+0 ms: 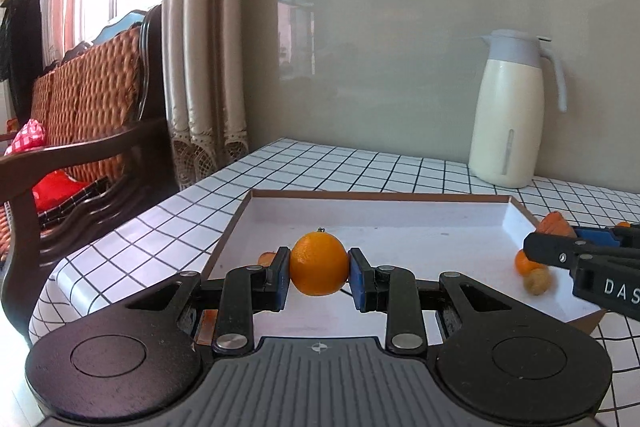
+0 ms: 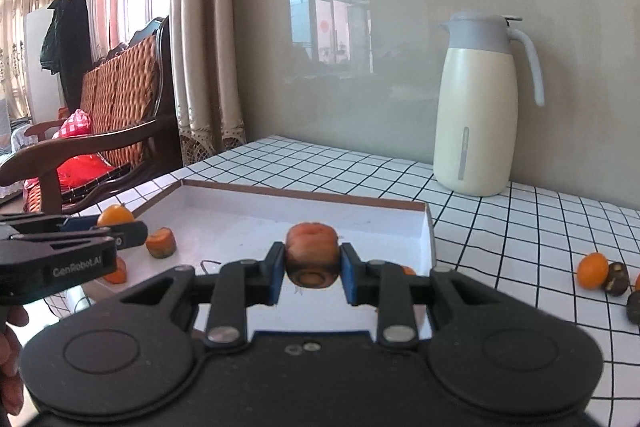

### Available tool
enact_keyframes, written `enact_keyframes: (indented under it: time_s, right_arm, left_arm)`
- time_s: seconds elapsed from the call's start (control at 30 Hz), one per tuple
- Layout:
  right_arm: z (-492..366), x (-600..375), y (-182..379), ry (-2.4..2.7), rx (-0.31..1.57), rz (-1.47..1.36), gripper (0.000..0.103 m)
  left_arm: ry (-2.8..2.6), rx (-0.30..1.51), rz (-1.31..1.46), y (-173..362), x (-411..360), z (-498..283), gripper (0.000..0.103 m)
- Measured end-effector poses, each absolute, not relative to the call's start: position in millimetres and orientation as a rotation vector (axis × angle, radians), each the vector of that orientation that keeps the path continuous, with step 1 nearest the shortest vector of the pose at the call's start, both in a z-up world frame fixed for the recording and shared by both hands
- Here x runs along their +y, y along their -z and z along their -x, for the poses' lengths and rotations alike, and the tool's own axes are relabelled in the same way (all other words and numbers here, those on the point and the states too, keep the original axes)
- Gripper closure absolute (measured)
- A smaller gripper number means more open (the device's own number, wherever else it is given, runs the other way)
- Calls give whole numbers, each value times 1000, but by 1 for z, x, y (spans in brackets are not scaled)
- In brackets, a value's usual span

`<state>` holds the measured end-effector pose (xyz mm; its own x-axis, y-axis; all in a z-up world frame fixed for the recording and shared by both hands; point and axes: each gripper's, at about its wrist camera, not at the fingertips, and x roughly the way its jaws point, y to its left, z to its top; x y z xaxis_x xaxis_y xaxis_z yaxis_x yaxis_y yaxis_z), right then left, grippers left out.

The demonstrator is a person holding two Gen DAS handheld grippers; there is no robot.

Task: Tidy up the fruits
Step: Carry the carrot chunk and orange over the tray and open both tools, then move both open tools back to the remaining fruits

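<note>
Two blue pads of the left gripper (image 1: 319, 277) press a small orange (image 1: 319, 263) from either side in the left wrist view, holding it above the white tray (image 1: 505, 215). At 3 o'clock the right gripper (image 1: 532, 250) reaches in over the tray's right rim, a carrot chunk (image 1: 554, 223) showing just behind its fingers; a second small orange (image 1: 526, 263) and a tan, lumpy piece (image 1: 538, 281) lie below it on the tray floor. A cream thermos jug (image 1: 514, 111) stands at 1 o'clock on the checked tablecloth (image 1: 340, 163).

From the right wrist view, the right gripper (image 2: 312, 273) is clamped on a thick carrot chunk (image 2: 312, 253), held over the tray (image 2: 428, 227). At 9 o'clock the left gripper (image 2: 130, 231) carries its orange (image 2: 115, 215), with two carrot pieces (image 2: 161, 242) on the tray beside it. At 3 o'clock, on the cloth (image 2: 520, 227), sit another orange (image 2: 592, 269) and dark brown fruits (image 2: 616, 279).
</note>
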<state>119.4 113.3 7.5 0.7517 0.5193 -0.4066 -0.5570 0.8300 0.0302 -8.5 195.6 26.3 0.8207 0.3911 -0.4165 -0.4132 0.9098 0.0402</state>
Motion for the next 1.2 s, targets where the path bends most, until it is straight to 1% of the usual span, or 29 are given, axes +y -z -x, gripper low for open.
enact_keyframes:
  time_s: [0.03,0.07,0.1,0.13,0.17,0.2,0.27,0.37,0.5,0.73,0.87,0.93,1.03,1.2]
  right_arm:
    - [-121,114,-7,-593,410,89,83]
    - [-120,114,-7,-596,391,87,75]
    - [-119,116,-7,-575,354,96,42]
    - [-116,114,-8,-545,316,98,21]
    - [-111,111,-8,-501,254,87,7]
    - [-107,108,-9,-484,209,85,12]
    - [-109,105,-12,-470,215,103,12]
    - [-109,96,-12,-446,209,91,11]
    - [-107,83,-14,-436,161,65,7]
    - [-115,74,-18,-429,283,45,7]
    - [-115,60,-18,-383,285,49,7]
    - [-113,54,-19,-389,283,67,9]
    - [-109,43,-20,-375,268,75,8]
    - [-106,19,-20,-378,285,58,10]
  left_arm:
    - [-430,431,58,-25,196,7,72]
    - [-433,424,61,-25,197,8,72]
    - [-438,418,59,-25,197,8,69]
    - [-445,410,59,-24,197,9,35]
    - [-469,386,53,-25,195,11,1]
    - [-494,342,37,-26,192,15,0]
    - [-493,306,7,-30,187,17,0]
    - [-488,317,6,-27,184,14,0]
    - [-503,285,-14,-29,179,15,0]
    - [-502,259,-32,-36,164,18,0]
    - [-446,295,-11,-39,155,16,0]
    - [-437,291,7,-41,151,16,0]
    - [-413,296,30,-43,143,14,0]
    - [-341,288,-22,-42,117,9,0]
